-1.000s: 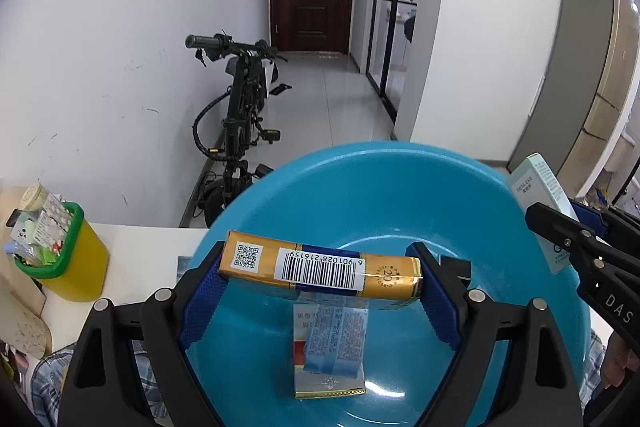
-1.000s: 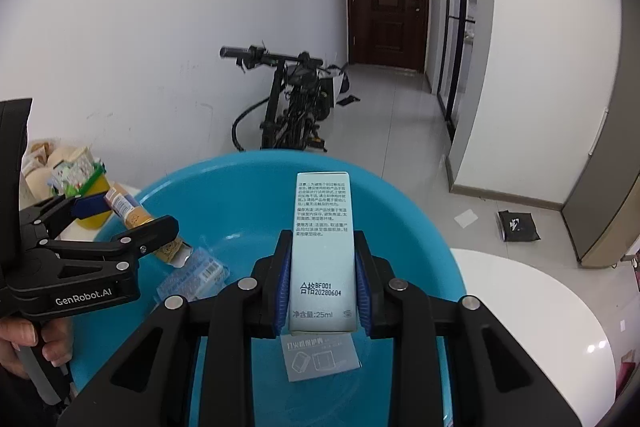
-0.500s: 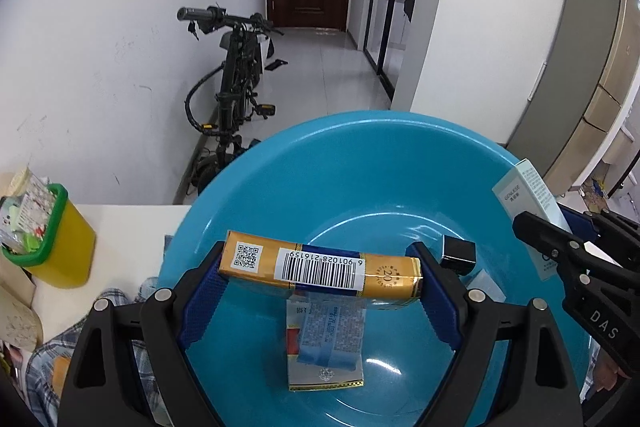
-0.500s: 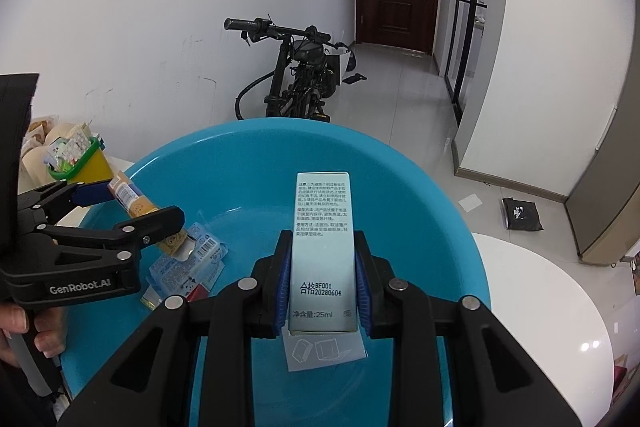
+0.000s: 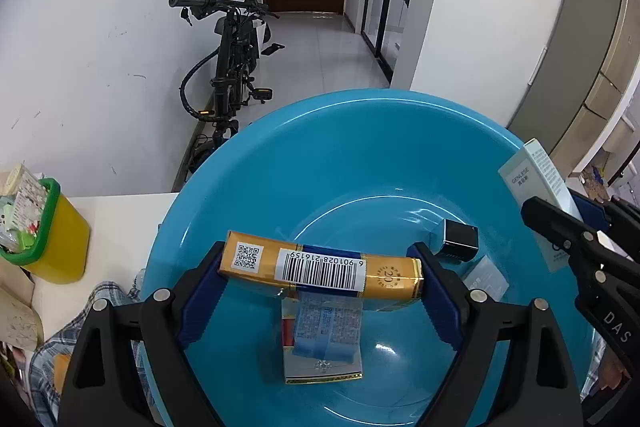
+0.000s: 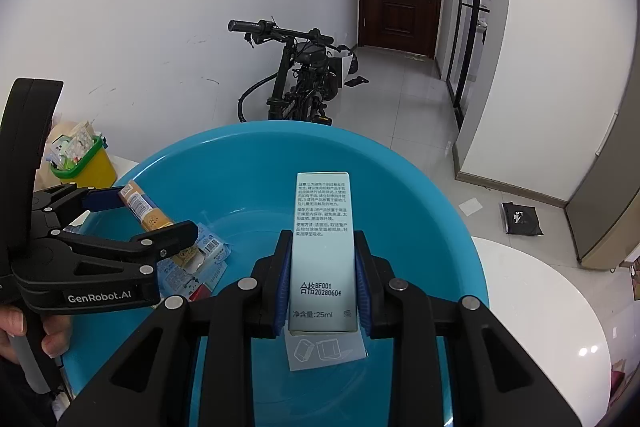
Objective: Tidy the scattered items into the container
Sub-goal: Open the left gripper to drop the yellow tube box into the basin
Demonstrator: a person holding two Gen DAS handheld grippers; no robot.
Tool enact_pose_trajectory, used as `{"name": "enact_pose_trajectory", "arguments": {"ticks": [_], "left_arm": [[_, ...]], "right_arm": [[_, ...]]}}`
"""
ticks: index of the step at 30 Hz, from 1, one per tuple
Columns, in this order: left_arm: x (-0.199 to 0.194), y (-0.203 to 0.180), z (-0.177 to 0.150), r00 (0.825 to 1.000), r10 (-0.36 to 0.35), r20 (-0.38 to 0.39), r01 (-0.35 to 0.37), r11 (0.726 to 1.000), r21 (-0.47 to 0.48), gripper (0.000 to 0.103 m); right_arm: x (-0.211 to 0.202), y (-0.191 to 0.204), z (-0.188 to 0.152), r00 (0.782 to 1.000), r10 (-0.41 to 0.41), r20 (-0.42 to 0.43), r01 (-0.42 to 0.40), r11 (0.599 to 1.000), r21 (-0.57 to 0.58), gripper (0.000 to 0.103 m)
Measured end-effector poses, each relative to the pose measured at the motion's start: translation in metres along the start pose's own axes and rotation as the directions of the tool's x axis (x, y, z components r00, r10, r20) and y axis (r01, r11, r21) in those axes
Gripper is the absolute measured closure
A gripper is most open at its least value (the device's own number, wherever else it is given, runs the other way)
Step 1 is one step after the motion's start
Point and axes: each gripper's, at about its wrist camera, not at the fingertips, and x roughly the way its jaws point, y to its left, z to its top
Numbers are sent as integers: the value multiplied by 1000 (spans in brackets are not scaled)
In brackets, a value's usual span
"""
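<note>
We hold 2 items above the blue basin (image 5: 360,155), each pinched in 1 tool. The left gripper (image 5: 320,275) clamps the gold carton (image 5: 320,263) endwise, its blue pads (image 5: 202,291) pressed on the 2 short ends, so the carton lies crosswise over the basin's floor with its barcode facing us. The right gripper (image 6: 322,267) squeezes the pale green box (image 6: 323,251) across its narrow sides, low on the body, with the box pointing forward over the basin's middle. Already in the basin we see a flat packet under a blue printed sachet (image 5: 326,327), a small black cube (image 5: 460,239) and a white card (image 6: 326,349) directly beneath the green box. We judge both held items to be light, stiff cardboard cartons: rigid enough to bear a firm pinch, though thin walls could dent under excess force. The gold carton's glossy wrap looks slippery, so the endwise hold, which blocks sliding along its length, seems the safer place to grip. The green box appears matte and is best held on its flat side panels, as here. Both items hang clear of the basin's floor, so a release would give only a short drop; neither looks fragile. A yellow bin (image 5: 52,243) stands on the white table (image 5: 120,219) left of the basin.
</note>
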Motion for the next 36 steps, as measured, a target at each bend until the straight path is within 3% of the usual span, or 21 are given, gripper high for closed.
{"name": "enact_pose_trajectory", "arguments": {"ticks": [11,19,22,24,36], "left_arm": [[0,4,2,1000,-23,-9,22,1000,-16,13],[-12,5,6,997,18,71,-18,1000,-13,11],[-20,6,7,994,19,106,-17,1000,-18,0],[-25,6,7,992,25,125,-23,1000,-18,0],[-30,13,12,995,17,101,-14,1000,-26,0]], "right_arm": [[-1,0,-1,1000,-5,2,5,1000,1,77],[-4,1,-1,1000,-4,7,4,1000,-7,77],[-5,1,0,1000,-2,8,2,1000,-8,77],[-5,2,1,1000,-5,9,5,1000,-9,77],[10,-1,-4,999,-4,-50,3,1000,-14,77]]}}
